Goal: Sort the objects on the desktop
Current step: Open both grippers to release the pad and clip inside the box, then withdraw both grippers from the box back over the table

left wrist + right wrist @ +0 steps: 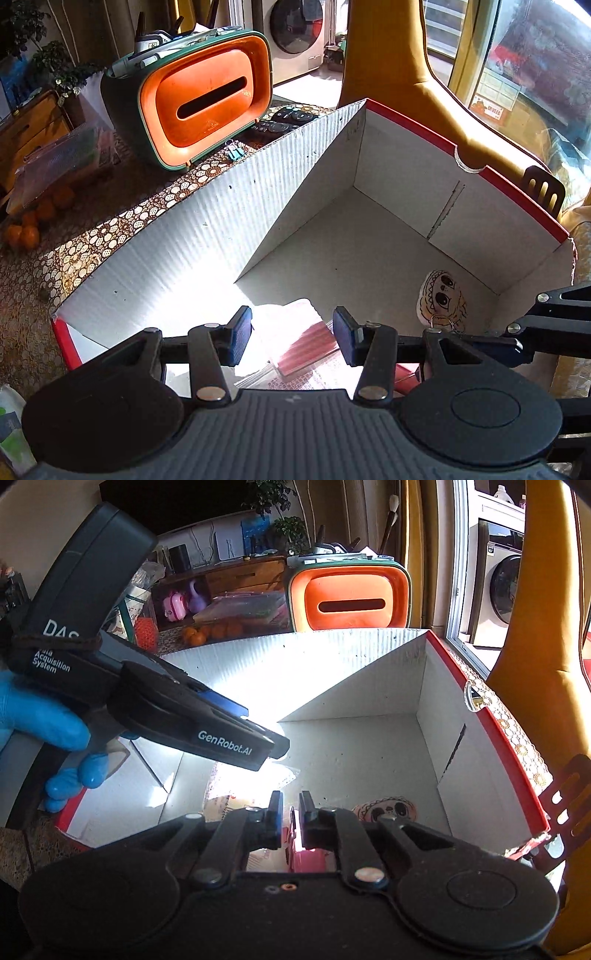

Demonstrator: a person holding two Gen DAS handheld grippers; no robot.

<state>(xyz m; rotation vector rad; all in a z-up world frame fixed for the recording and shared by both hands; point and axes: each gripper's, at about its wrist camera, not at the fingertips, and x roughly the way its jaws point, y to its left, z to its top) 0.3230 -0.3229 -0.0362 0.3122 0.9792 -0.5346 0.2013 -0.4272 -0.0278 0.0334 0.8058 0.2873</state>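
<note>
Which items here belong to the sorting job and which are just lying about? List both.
Job: cardboard box; red-striped packet in it; cartoon-face keychain in it; left tongs; right tongs.

Lying about: orange tissue box; remote controls; oranges; washing machine.

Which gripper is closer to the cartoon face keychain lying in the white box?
Right. The right gripper hangs just beside the keychain near the box floor. The left gripper is farther off, over the sunlit plastic packet.

Keychain charm (443, 301) lies in box (221, 221), tissue holder (207, 107) behind.
</note>
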